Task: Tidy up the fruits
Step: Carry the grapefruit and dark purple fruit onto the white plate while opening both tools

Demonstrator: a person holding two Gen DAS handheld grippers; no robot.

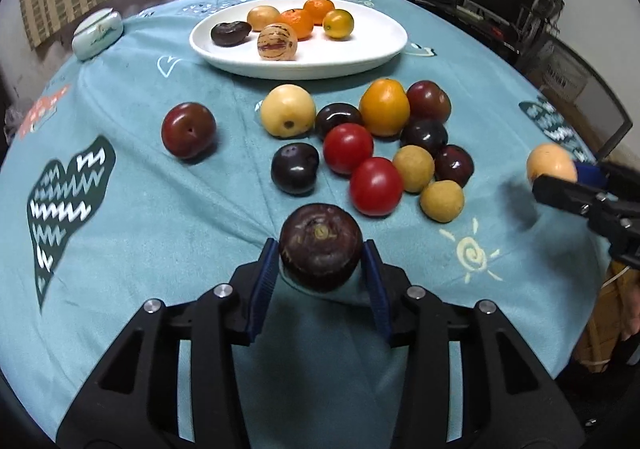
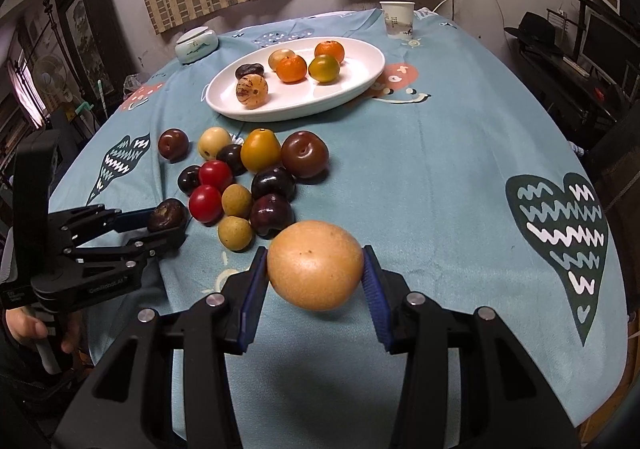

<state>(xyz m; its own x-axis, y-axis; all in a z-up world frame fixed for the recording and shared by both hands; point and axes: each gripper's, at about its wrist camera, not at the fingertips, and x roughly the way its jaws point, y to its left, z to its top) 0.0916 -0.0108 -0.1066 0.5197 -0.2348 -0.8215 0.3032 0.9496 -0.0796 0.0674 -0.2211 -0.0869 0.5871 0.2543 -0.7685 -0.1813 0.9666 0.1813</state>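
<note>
Near the worktop's front edge, the left gripper pinched a firm dark brown fruit while the right gripper clamped a smooth, likely slippery tan fruit across its middle.

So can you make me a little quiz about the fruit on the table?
1. True or false: the white plate holds six fruits.
2. What does the left gripper hold? A) a red tomato B) a dark brown fruit C) an orange
3. Fill in: the right gripper holds a pale ____ fruit.

Key: 1 true; 2 B, the dark brown fruit; 3 orange.
</note>
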